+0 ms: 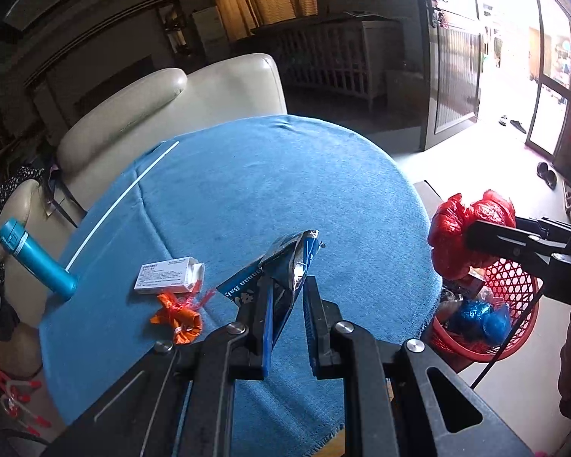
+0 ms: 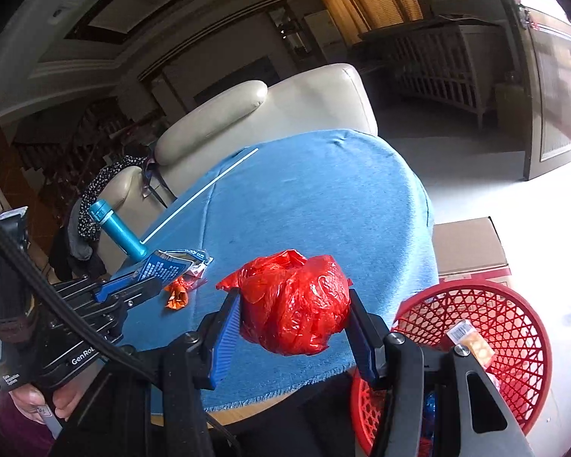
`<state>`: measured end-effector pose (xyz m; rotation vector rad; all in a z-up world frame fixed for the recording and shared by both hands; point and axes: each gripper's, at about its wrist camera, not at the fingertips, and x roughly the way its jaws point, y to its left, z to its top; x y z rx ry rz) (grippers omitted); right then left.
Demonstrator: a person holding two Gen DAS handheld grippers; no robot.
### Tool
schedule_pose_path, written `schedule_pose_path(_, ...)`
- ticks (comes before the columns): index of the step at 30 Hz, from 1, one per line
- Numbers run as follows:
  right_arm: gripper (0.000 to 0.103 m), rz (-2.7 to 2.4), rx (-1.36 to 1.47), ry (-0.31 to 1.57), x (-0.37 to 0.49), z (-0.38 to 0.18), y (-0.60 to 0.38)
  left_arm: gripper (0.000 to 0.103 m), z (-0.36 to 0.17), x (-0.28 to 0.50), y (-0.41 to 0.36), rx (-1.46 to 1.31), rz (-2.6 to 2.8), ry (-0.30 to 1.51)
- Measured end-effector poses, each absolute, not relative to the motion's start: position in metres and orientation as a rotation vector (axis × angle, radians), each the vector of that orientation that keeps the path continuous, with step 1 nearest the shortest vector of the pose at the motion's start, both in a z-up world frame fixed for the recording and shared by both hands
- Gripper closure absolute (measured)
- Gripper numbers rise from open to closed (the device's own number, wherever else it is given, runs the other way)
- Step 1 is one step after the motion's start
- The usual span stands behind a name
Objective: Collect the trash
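Trash collection stands partway through at a round desk [image 1: 247, 190] draped in blue cloth. The right hand-held gripper [image 2: 293, 312] is clamped on a crumpled red plastic bag [image 2: 291, 301], held above the desk's near edge and just left of the red mesh basket [image 2: 514, 327] on the floor beside it. The left hand-held gripper [image 1: 285, 304] pinches a blue foil snack wrapper [image 1: 285, 262] between its closed-in fingers, lifted off the cloth.

Inside the basket, a blue crumpled bag [image 1: 479, 320] and a small yellowish packet [image 2: 472, 342] already lie, so some rubbish appears to have gone in.

On the desk an orange wrapper [image 1: 179, 316] and a small white carton [image 1: 169, 276] await pickup, close together near the left gripper. A teal bottle [image 1: 34, 255] and a long white stick [image 1: 122, 202] sit toward the far left edge; whether those count as trash cannot be told.

By this reckoning, two pieces are in hand and not yet dropped, and at least two more remain.
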<state>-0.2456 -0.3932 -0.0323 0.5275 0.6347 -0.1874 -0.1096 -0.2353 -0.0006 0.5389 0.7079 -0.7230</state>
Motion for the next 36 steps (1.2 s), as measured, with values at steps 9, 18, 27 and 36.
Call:
schedule_pose_path(9,0.047,-0.212,0.552,0.621,-0.258,-0.035,-0.406,0.087,-0.003,-0.120,-0.250,0.575,-0.749,0.701)
schedule_pose_path(18,0.047,-0.242,0.580,0.610,-0.271,-0.040,-0.419,0.087,-0.007,-0.133,-0.268,0.615,-0.780,0.693)
schedule_pose_path(27,0.047,-0.308,0.608,0.606,-0.289,-0.046,-0.441,0.087,-0.011,-0.147,-0.288,0.626,-0.867,0.695)
schedule_pose_path(36,0.047,-0.415,0.645,0.576,-0.317,-0.047,-0.472,0.087,-0.015,-0.161,-0.308,0.622,-0.972,0.726)
